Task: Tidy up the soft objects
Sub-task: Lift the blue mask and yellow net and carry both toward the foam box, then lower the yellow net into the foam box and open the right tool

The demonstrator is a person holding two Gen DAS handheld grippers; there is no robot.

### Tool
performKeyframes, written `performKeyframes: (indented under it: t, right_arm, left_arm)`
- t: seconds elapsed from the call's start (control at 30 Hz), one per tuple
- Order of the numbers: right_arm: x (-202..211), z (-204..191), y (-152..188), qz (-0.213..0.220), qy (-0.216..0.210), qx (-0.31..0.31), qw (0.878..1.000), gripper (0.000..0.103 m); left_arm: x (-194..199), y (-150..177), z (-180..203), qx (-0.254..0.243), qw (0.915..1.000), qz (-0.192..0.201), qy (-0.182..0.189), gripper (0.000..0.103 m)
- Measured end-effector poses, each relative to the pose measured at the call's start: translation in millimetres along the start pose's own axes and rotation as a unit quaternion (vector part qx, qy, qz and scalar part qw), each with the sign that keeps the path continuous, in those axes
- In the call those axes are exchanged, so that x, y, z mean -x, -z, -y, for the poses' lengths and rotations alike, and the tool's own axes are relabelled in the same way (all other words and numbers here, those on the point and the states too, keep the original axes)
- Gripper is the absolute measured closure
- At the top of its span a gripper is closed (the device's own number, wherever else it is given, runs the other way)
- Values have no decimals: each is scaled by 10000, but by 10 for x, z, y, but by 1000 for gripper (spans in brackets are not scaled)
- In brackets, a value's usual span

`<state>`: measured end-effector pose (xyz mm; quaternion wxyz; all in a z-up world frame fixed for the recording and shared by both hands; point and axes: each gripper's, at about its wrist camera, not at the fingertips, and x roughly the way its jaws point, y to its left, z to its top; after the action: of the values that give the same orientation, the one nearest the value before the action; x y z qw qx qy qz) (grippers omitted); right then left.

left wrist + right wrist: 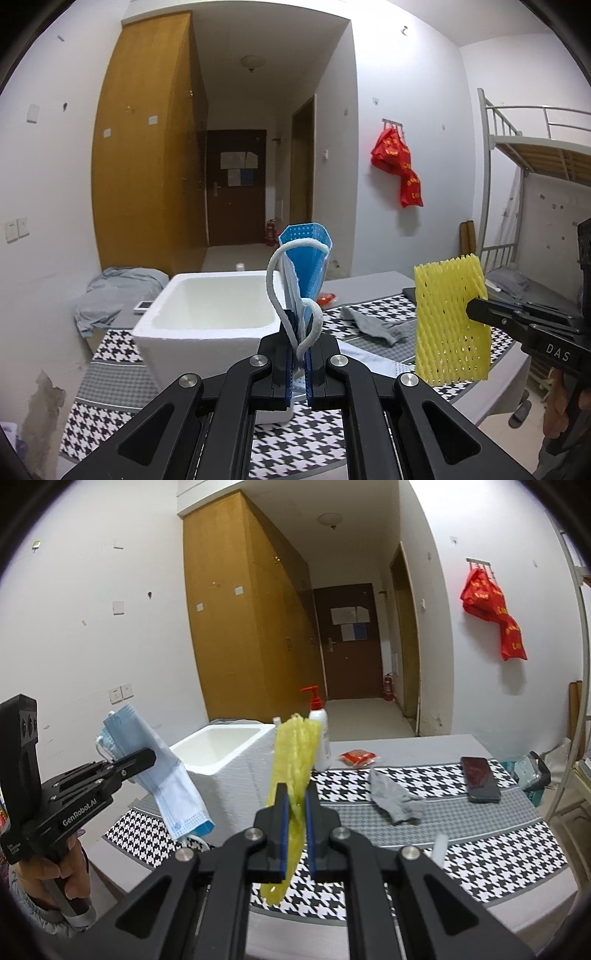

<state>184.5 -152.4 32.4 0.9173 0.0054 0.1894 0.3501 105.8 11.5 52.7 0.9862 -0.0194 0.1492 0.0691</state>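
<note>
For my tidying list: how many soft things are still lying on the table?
1 that I can see: the grey cloth lies on the table, left of the phone. Others may be hidden behind the foam box.

The right gripper (293,805) jaws clamp yellow foam netting (293,753) above the houndstooth table (480,849).

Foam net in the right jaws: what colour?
Yellow foam net; clearest in the left wrist view.
</note>
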Motion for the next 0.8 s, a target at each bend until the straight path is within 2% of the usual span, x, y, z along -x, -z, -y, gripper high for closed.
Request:
performKeyframes:
  t: [0.3, 0.67, 0.8]
  right_arm:
    - [-131, -194, -48, -20, -293, 184, 9994, 93]
    - [-332, -430, -81, -90, -663, 323, 9972, 93]
    - [-398, -515, -79, -124, -778, 387, 9961, 93]
  left_arm:
    - [127, 53, -236, 128, 9995, 39, -295, 98]
    - [276, 96, -571, 240, 9960, 100, -852, 98]
    - [310, 94, -645, 282, 9952, 112, -926, 98]
